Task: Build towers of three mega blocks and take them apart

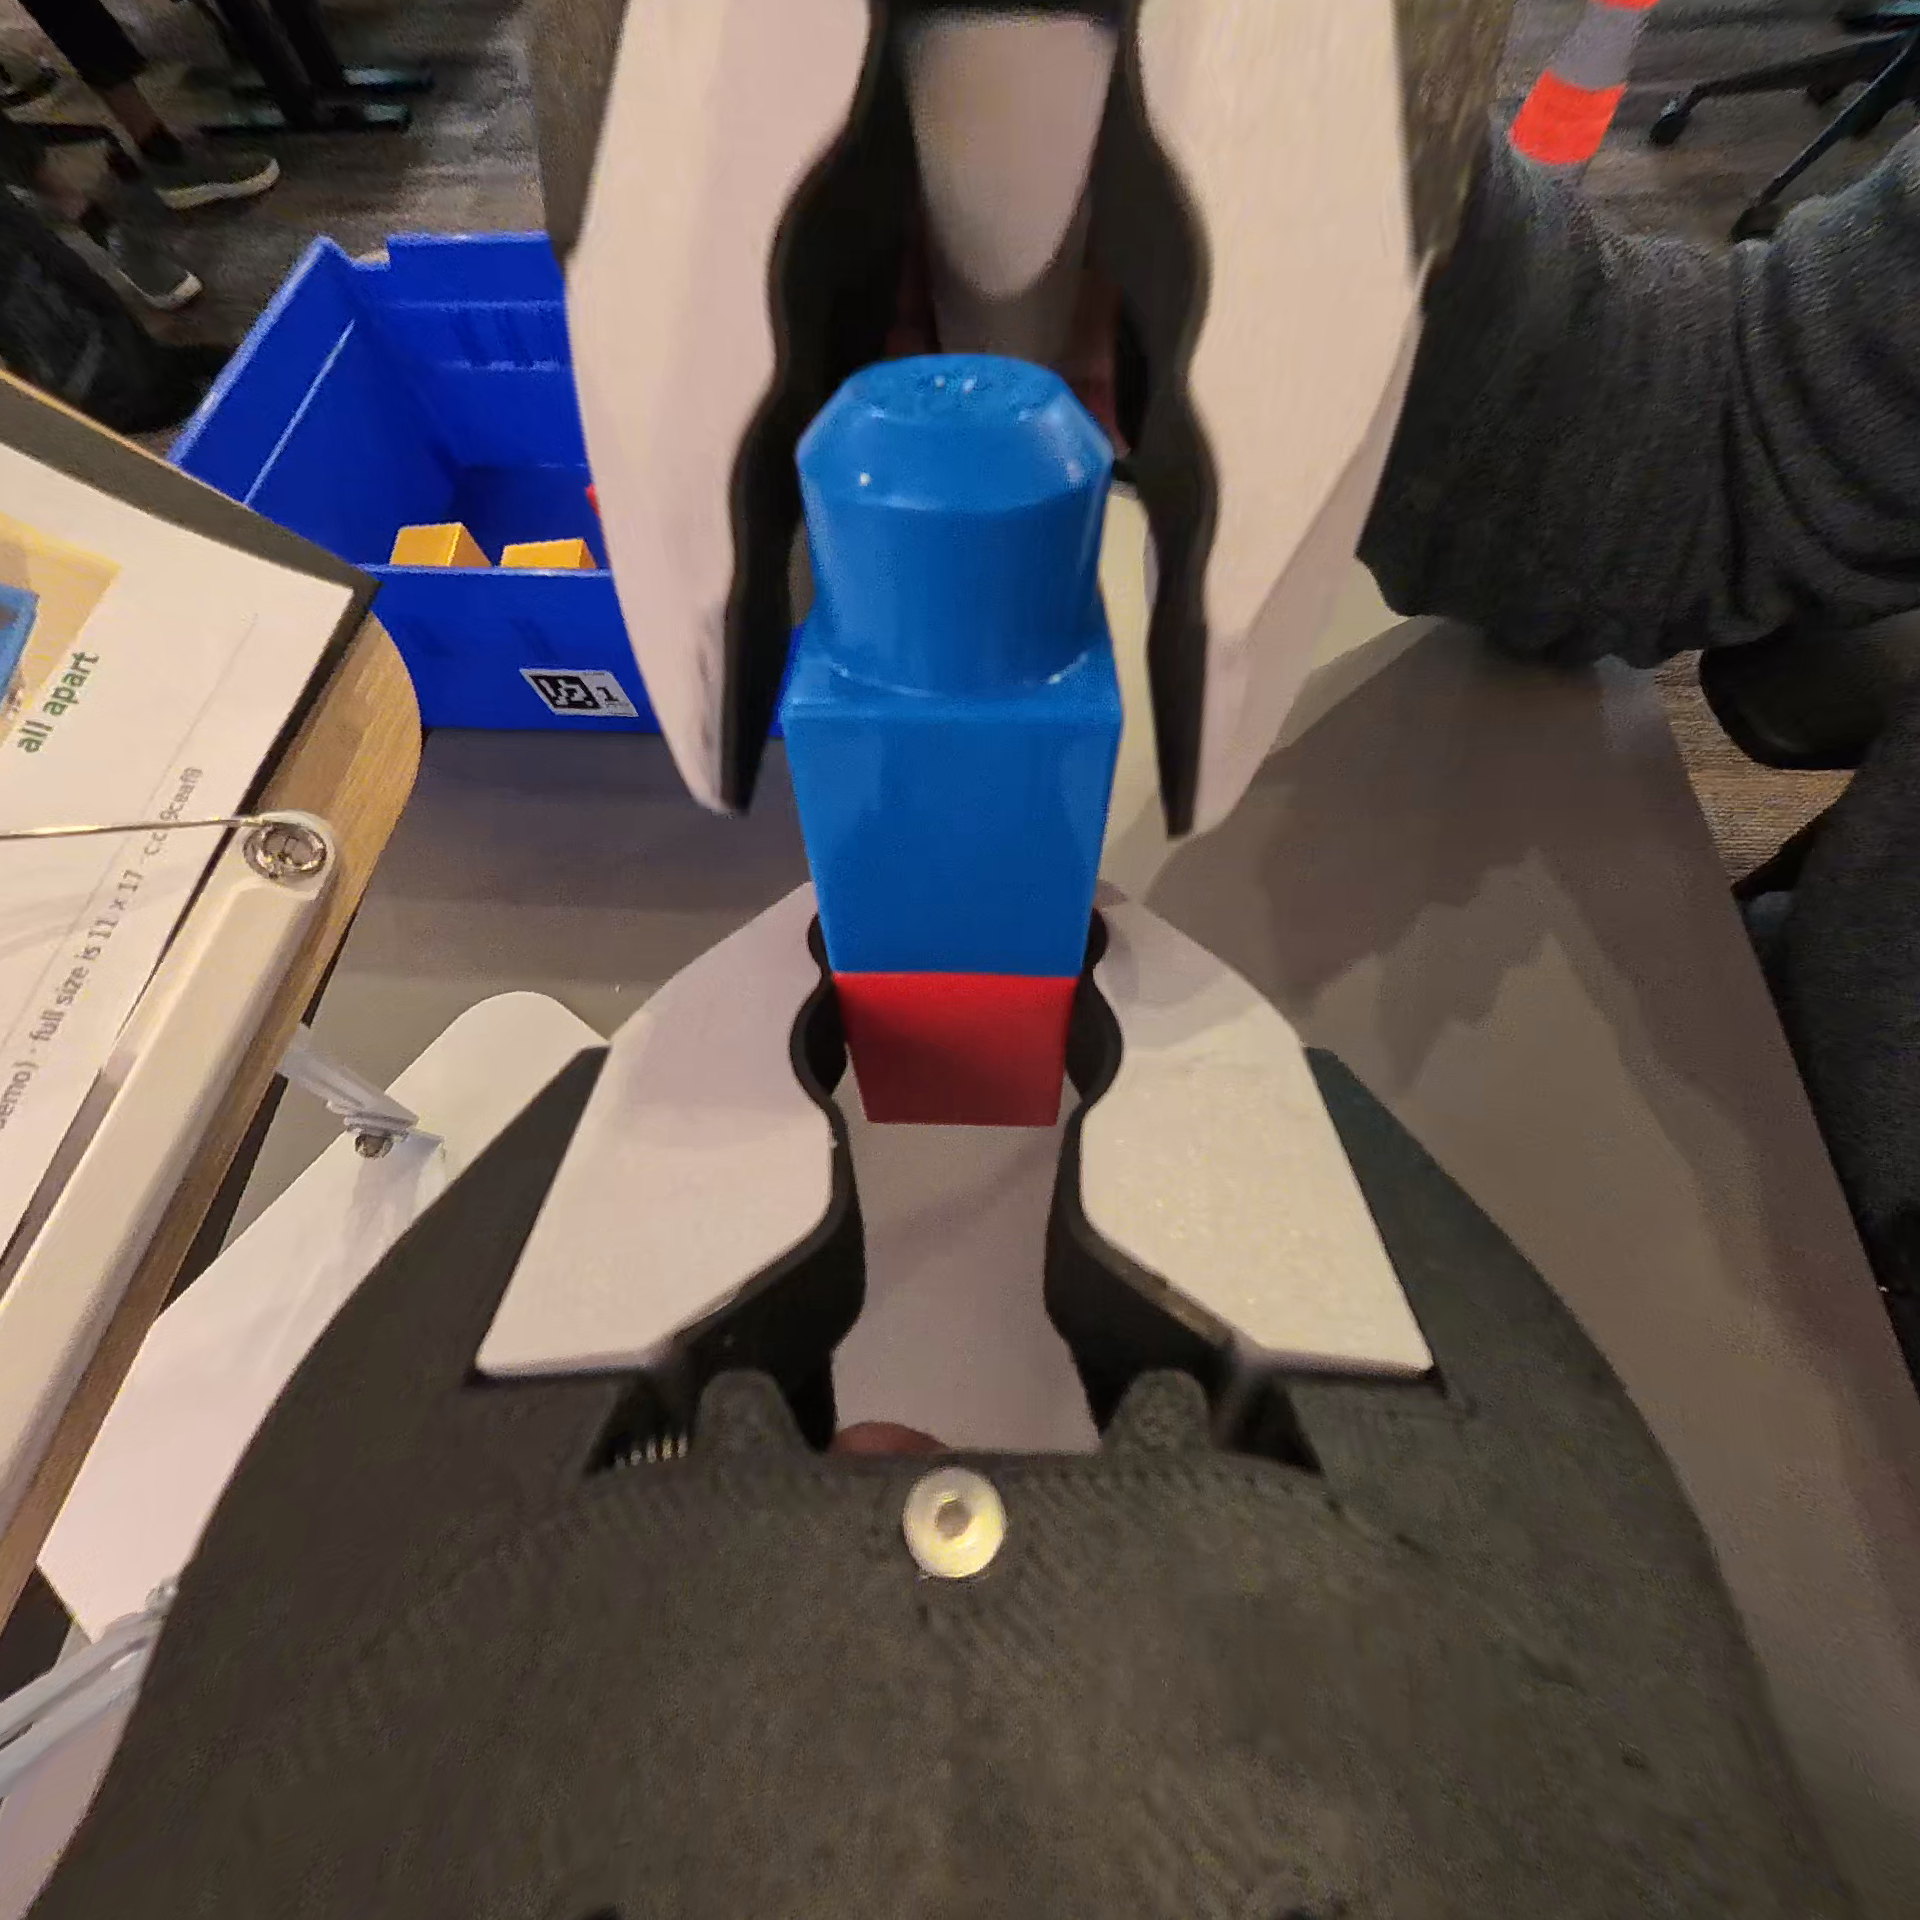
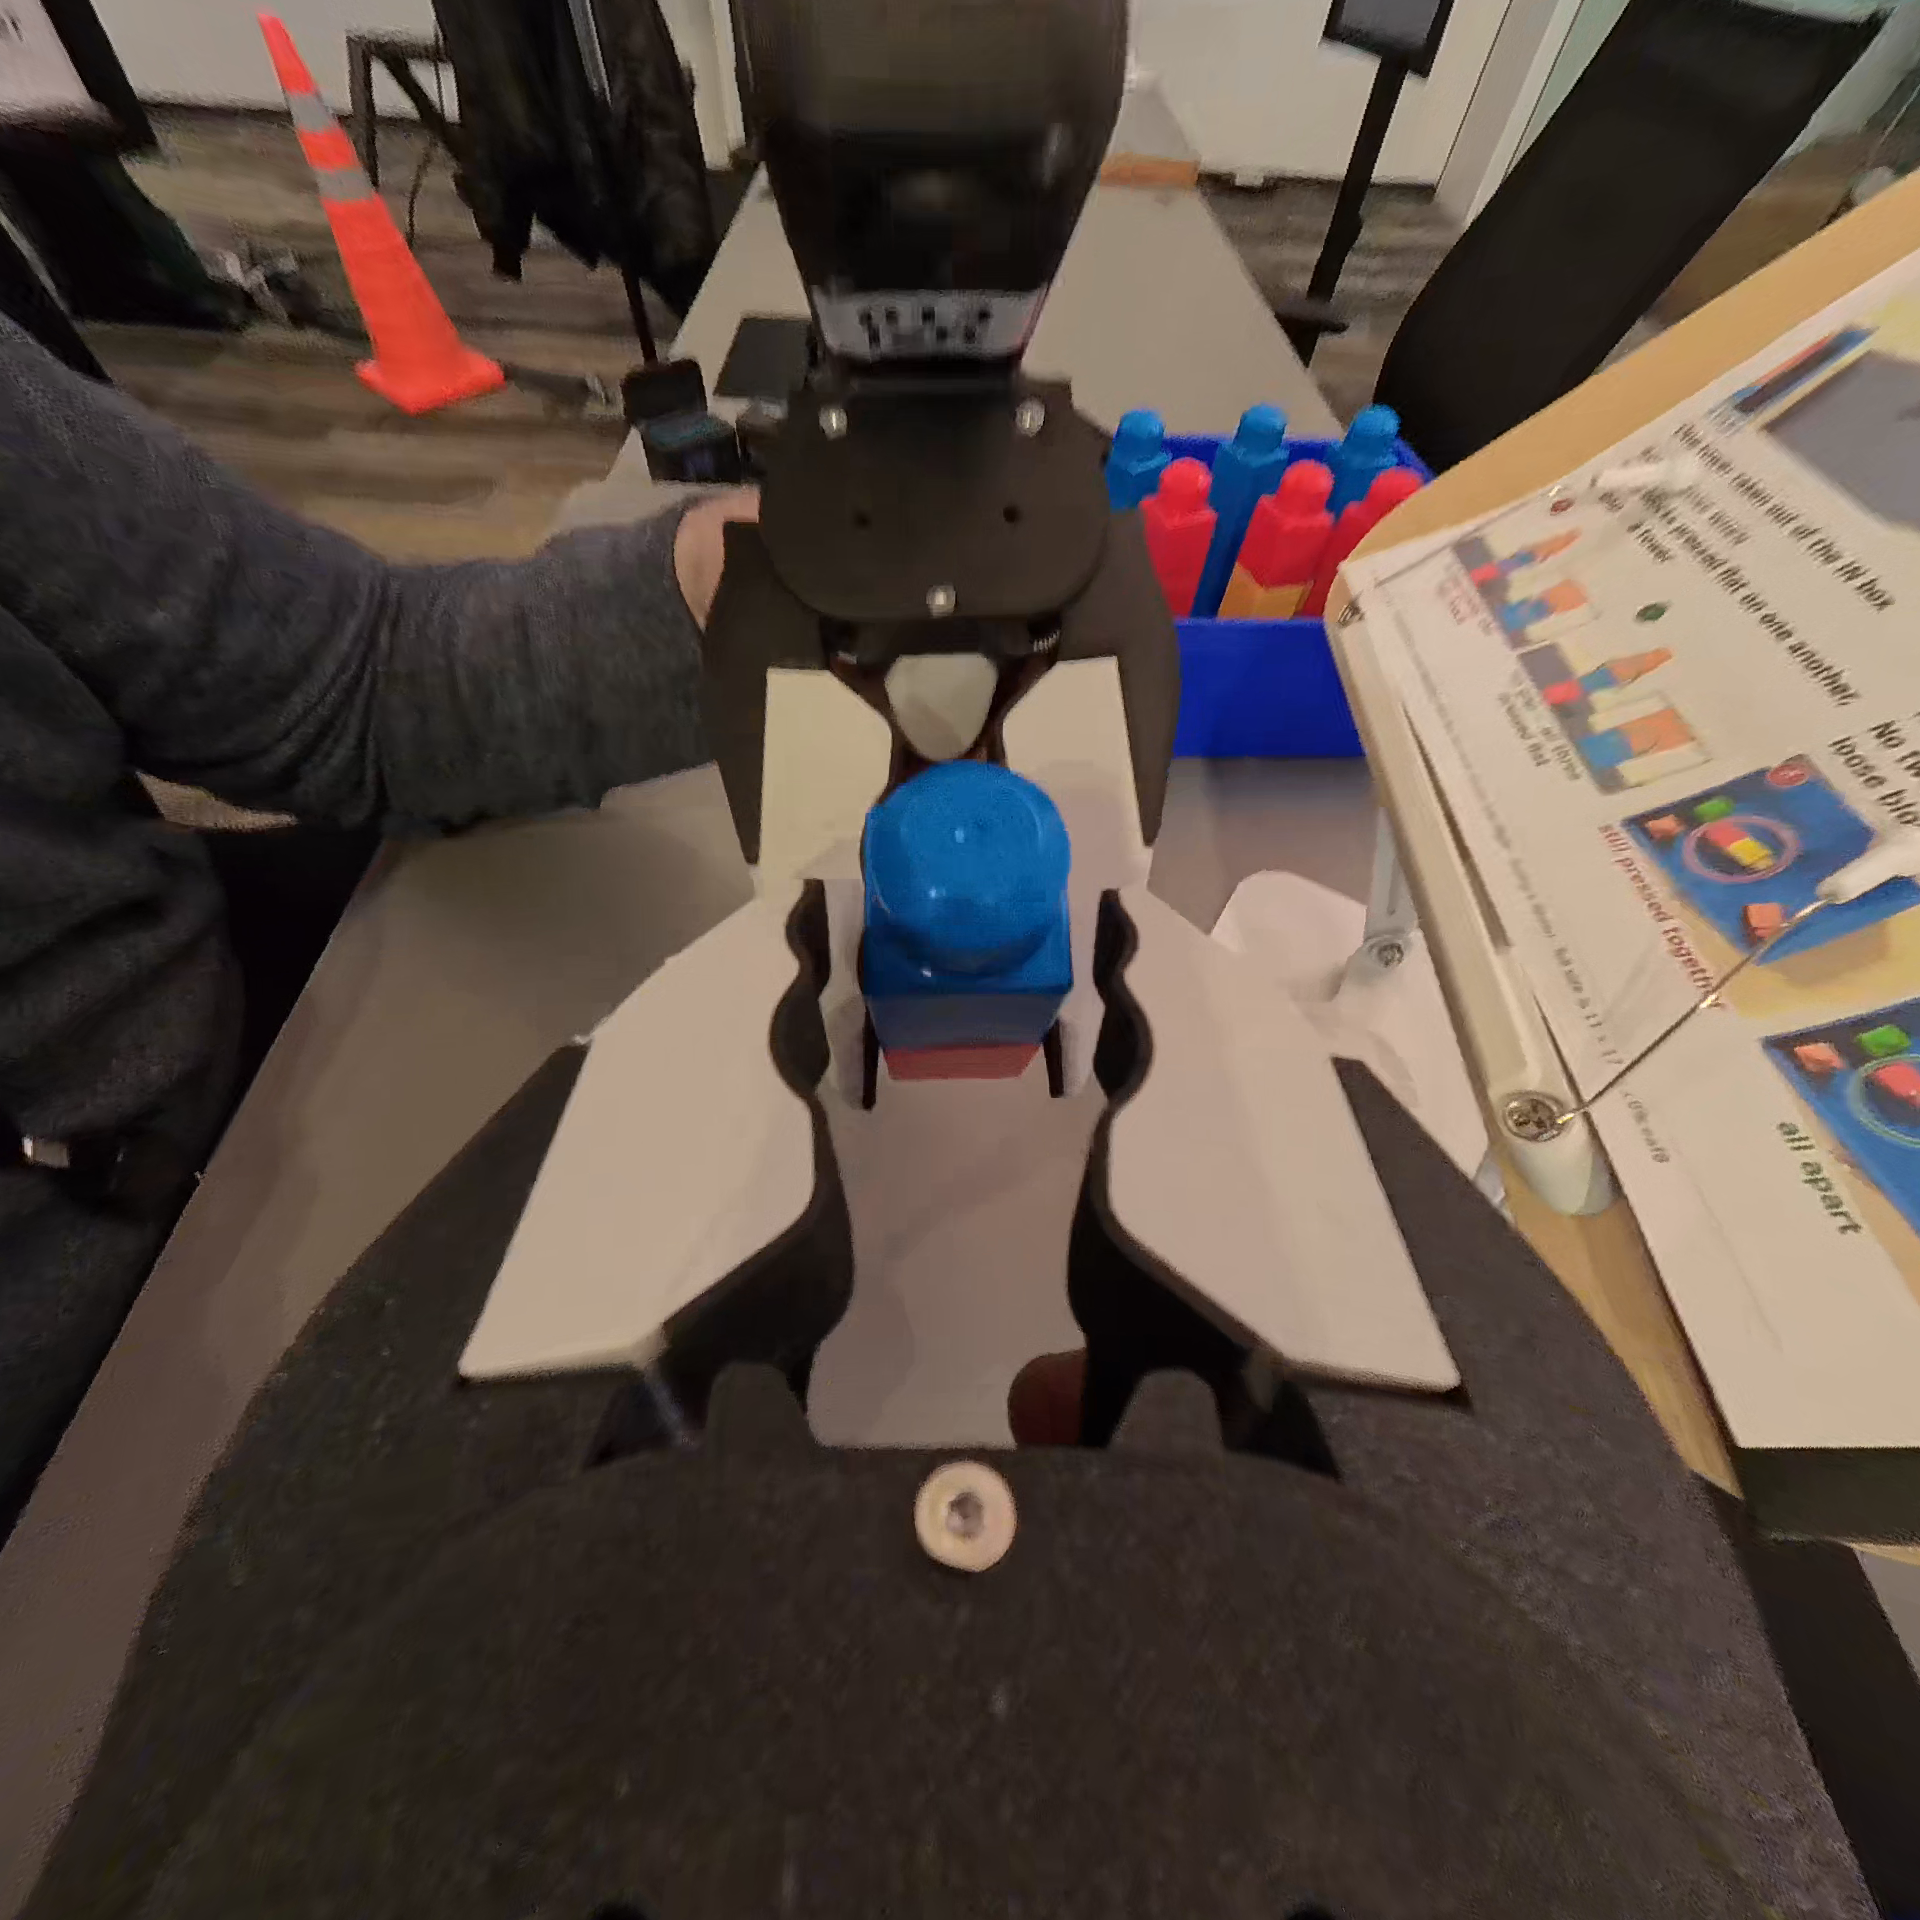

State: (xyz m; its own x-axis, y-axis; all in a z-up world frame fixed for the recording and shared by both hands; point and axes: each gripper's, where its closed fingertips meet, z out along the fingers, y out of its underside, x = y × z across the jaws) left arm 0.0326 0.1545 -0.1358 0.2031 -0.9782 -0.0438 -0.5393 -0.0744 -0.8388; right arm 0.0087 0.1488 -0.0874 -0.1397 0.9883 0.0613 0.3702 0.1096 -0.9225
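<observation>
Standing upright on the grey table (image 1: 1455, 935), between the two hand-held grippers: a short tower, blue block (image 1: 951, 831) stacked flush on red block (image 1: 956, 1049), the blue one's round stud on top.

Left hand-held gripper (image 1: 956, 1039): clamped on the red block at the tower's foot, dark pads pressed to both of its sides. Seen from the opposite side (image 2: 961, 1060), thin dark fingertips flanking the same red block.

Right hand-held gripper (image 2: 961, 977): spread wide around the blue block, a clear gap on either side, pads not pressing on it, so gripping nothing. From the left wrist view (image 1: 956, 810), its white fingers hanging above the tower and astride the stud, tips level with the blue block's body and apart from it.

Behind the tower in the left wrist view: a blue bin (image 1: 416, 436) beyond the table edge, two yellow blocks (image 1: 488, 545) lying inside near its front wall, a small printed tag on that wall.

Behind the tower in the right wrist view: a second blue bin (image 2: 1268, 686) on the table, packed with upright towers of blue and red blocks (image 2: 1268, 499), an orange piece low among them.

Beside the tower: a tilted wooden board with a printed instruction sheet (image 2: 1714, 831). Farther back on the floor, an orange traffic cone (image 2: 384, 270). A grey sleeve (image 2: 364, 665) reaching to the left hand-held gripper.
</observation>
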